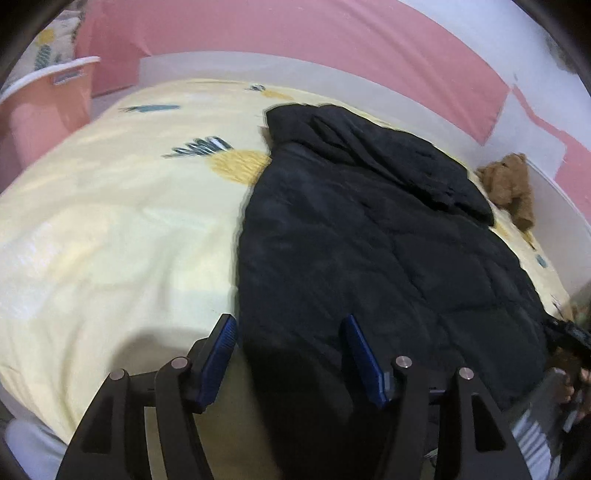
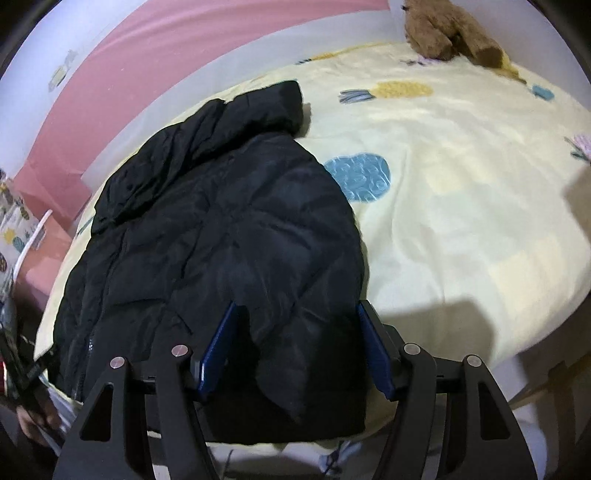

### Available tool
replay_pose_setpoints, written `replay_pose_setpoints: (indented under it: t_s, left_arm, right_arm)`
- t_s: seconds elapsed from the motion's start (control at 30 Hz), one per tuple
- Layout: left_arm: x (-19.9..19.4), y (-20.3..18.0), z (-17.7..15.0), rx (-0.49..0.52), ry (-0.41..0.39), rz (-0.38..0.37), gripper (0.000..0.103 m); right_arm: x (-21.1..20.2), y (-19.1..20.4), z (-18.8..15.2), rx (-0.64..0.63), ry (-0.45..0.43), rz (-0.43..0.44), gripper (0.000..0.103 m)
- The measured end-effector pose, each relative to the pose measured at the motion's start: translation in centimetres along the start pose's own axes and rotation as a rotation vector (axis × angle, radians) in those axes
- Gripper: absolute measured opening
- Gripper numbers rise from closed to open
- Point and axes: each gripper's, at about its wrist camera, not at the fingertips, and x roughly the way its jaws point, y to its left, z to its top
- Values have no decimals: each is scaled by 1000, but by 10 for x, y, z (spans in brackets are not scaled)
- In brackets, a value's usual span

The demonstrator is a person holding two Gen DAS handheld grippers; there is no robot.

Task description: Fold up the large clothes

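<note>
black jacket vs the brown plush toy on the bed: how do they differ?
The black jacket is large and spread flat across the near part of the bed; the brown plush toy is small and sits as a lump at the far edge. The jacket looks quilted and smooth, the toy fuzzy. Both rest on the yellow printed bedspread.

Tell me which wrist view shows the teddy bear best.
Right wrist: the teddy bear sits large at the top edge, on the bed's far side. Left wrist shows it smaller, at the right, partly behind the black jacket.
</note>
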Motion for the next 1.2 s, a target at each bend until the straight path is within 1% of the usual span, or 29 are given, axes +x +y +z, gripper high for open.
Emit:
replay_pose_setpoints:
  t_s: [0.07,0.17,0.2,0.23,0.27,0.3,0.33,0.37,0.4,0.43,0.47,0.53,0.67,0.7,0.77,0.83,0.9,0.97,1.03,1.1,1.2]
  left_arm:
    - [0,-9,-8,30,-9,2,70]
    - [3,-16,-14,44,-15,9,72]
    - [3,-17,-14,48,-16,17,72]
    - [3,-18,-14,49,-15,23,72]
    - [3,-19,-13,49,-13,34,71]
    - [4,-21,-11,54,-9,41,67]
    - [3,-23,-10,62,-8,47,55]
    - [2,-25,-8,69,-9,55,43]
    - [1,-26,-6,77,-11,63,37]
    - [-2,-29,-3,90,-14,70,27]
    - [-6,-30,1,97,-19,70,20]
    - [-17,-32,11,103,-47,65,17]
    - [-60,-32,30,95,-156,57,15]
    - [-73,-28,34,81,-183,54,15]
    - [-92,-19,35,47,-211,36,15]
    - [-106,-12,29,30,-219,20,15]
    - [-110,-11,19,31,-205,19,15]
    - [-111,-10,14,24,-186,10,15]
    - [-118,-10,12,21,-194,7,15]
    - [-121,-13,22,12,-211,-7,15]
    - [-124,-5,39,-16,-246,-35,15]
  right_arm:
    - [2,-8,-3,28,12,-4,65]
    - [2,-7,-6,33,18,10,65]
    - [1,-5,-7,29,23,25,65]
    - [2,-1,-8,28,36,60,64]
    - [2,3,-10,25,40,70,56]
    - [2,5,-11,15,38,62,51]
    - [1,7,-11,13,34,56,41]
    - [-2,5,-9,27,26,58,34]
    - [-4,4,-7,37,22,66,25]
    - [-10,2,-4,46,7,83,17]
    - [-16,3,-1,45,-11,102,15]
    - [-37,12,5,24,-71,120,14]
    - [-87,31,10,-35,-180,164,13]
    - [-93,33,9,-47,-191,167,13]
    - [-106,36,3,-64,-206,176,13]
    - [-107,33,-6,-42,-194,183,13]
    - [-107,33,-13,-20,-186,184,13]
    - [-111,34,-14,-13,-193,190,13]
    - [-118,37,-9,-17,-216,197,13]
    - [-125,40,2,-24,-242,203,13]
    - [-126,44,13,-26,-274,211,13]
